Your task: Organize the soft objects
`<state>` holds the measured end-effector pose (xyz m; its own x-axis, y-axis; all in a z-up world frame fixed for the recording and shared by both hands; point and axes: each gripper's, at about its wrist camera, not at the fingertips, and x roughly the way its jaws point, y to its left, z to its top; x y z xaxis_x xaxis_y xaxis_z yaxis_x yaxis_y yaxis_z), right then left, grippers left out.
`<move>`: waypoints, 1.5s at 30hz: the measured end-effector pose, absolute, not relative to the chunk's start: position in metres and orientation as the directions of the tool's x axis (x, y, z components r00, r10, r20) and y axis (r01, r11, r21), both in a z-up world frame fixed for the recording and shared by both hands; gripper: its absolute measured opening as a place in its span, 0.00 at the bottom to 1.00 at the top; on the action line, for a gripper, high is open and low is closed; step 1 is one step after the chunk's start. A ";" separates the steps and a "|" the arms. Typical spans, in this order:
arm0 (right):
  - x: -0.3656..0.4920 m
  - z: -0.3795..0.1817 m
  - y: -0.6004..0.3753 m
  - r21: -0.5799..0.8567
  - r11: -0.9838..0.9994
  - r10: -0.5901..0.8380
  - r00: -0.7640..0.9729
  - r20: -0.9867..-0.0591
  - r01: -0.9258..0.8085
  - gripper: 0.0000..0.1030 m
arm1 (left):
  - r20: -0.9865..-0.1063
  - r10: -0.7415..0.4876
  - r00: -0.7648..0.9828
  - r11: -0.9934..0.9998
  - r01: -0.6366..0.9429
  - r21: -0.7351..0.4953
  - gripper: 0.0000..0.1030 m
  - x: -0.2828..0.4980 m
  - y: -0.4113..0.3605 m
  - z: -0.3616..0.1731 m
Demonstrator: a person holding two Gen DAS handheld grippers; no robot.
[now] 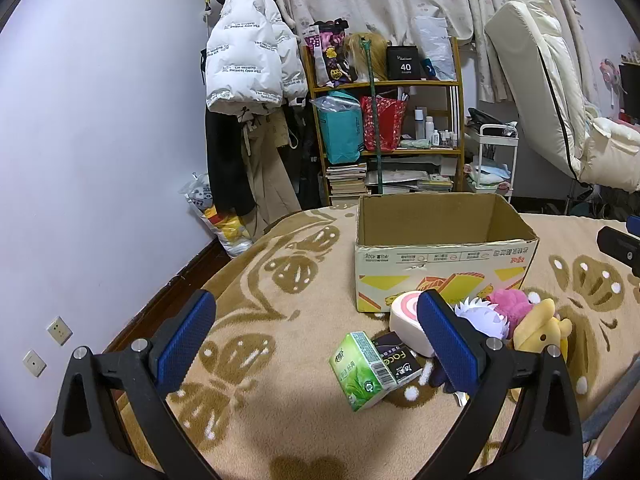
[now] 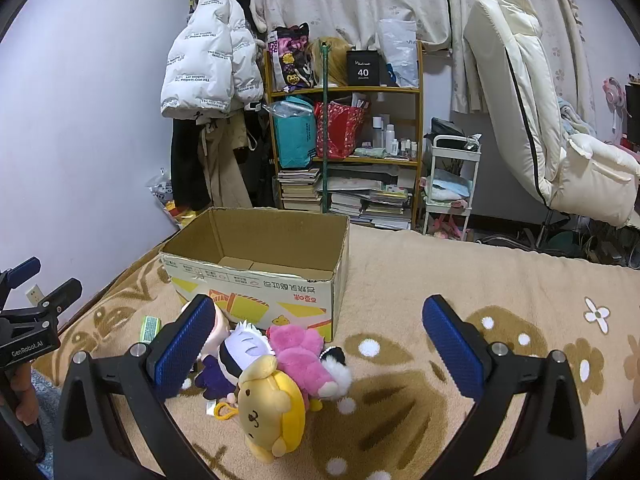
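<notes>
My left gripper (image 1: 316,334) hangs spread wide and holding nothing, the green tissue pack (image 1: 362,370) at its five o'clock looking light and squashy, best pinched across its short sides. Over on my right gripper (image 2: 319,334), also wide apart and bare, the yellow plush (image 2: 270,408) lies at six o'clock before the cardboard box (image 2: 256,284). I'd take its soft, round head.

Both wrist views toward cardboard box (image 1: 440,264)
</notes>
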<state>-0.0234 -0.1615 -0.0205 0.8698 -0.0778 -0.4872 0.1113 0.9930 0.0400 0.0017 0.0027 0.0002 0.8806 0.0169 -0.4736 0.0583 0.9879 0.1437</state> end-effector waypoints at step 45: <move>-0.021 -0.024 -0.164 0.046 0.992 -0.077 0.866 -0.494 0.114 1.00 | -0.476 0.008 0.880 0.988 0.067 0.141 0.97 0.002 0.004 0.000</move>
